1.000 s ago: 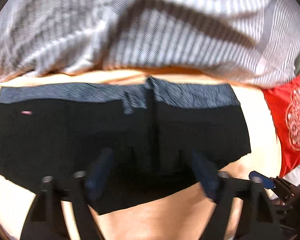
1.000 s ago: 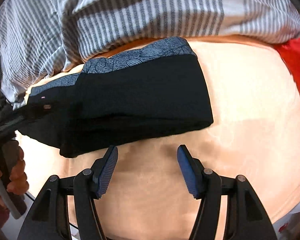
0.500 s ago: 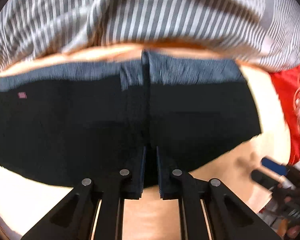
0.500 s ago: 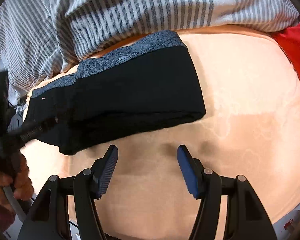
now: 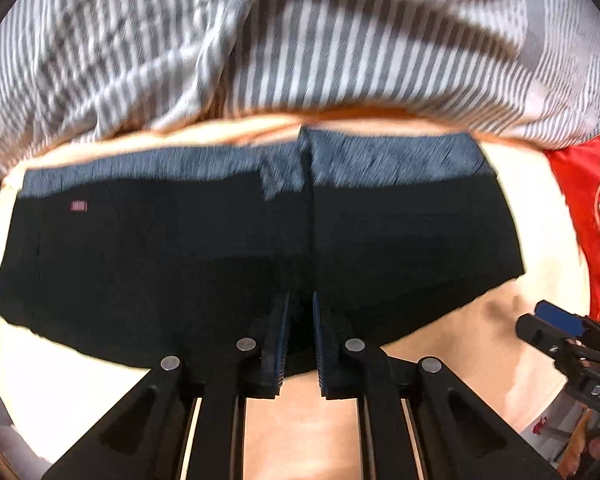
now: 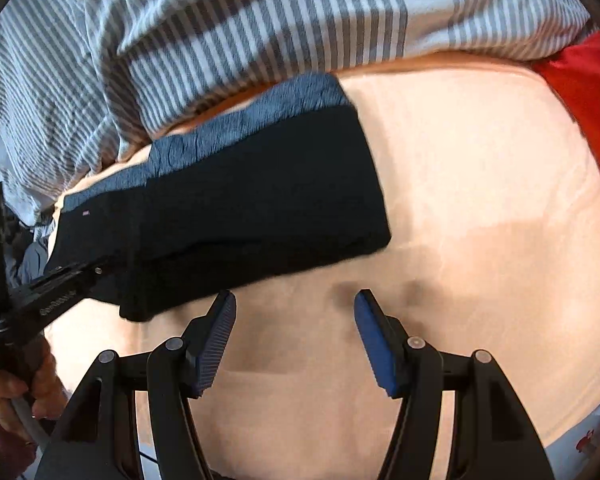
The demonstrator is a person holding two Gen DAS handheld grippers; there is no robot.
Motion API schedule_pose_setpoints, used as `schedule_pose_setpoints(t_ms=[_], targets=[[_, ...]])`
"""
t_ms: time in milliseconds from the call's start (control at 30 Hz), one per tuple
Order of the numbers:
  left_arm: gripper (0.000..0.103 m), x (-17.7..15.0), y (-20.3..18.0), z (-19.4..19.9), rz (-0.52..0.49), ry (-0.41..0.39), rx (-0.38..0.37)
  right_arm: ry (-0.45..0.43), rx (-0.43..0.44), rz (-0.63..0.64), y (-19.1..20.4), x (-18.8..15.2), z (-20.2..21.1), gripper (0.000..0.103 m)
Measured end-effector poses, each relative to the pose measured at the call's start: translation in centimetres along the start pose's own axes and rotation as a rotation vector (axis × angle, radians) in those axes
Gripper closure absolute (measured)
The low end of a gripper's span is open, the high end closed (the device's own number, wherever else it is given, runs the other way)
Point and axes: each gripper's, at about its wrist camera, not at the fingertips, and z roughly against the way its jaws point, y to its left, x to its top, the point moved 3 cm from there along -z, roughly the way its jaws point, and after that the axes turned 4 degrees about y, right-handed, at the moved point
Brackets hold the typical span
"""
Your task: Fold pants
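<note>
Black pants [image 5: 204,256] with a blue-grey patterned waistband lie folded on a peach sheet, waistband at the far side. My left gripper [image 5: 300,320] is shut on the near edge of the pants at the middle seam. In the right wrist view the pants [image 6: 260,200] lie left of centre, and the left gripper [image 6: 68,280] grips their near left edge. My right gripper [image 6: 296,320] is open and empty above the bare sheet, just beside the pants' near right edge. It also shows at the right edge of the left wrist view [image 5: 556,320].
A grey-and-white striped duvet [image 5: 300,48] is bunched along the far side, close behind the waistband. A red embroidered cloth [image 5: 592,216] lies at the right. The peach sheet [image 6: 480,208] stretches to the right of the pants.
My left gripper went from open over the pants' near edge to shut on it. The right gripper stayed open and drifted a little nearer the pants.
</note>
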Motion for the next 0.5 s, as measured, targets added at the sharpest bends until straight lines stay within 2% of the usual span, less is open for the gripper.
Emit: schedule_pose_setpoints(t_ms=[167,333,500], targets=[[0.090,2.0,-3.3,-1.0,-0.027,-0.009,-0.005,-0.014,0.001,-0.021,-0.5,1.4,-0.3,0.037],[0.090,1.4,-3.9,-4.1,-0.004,0.048,0.045,-0.006,0.017,-0.051,-0.9,2.7,-1.1,0.037],[0.090,1.1,-4.6,-4.7,-0.026,0.033,0.074,0.003,0.018,-0.042,-0.7,3.7,-2.5,0.034]])
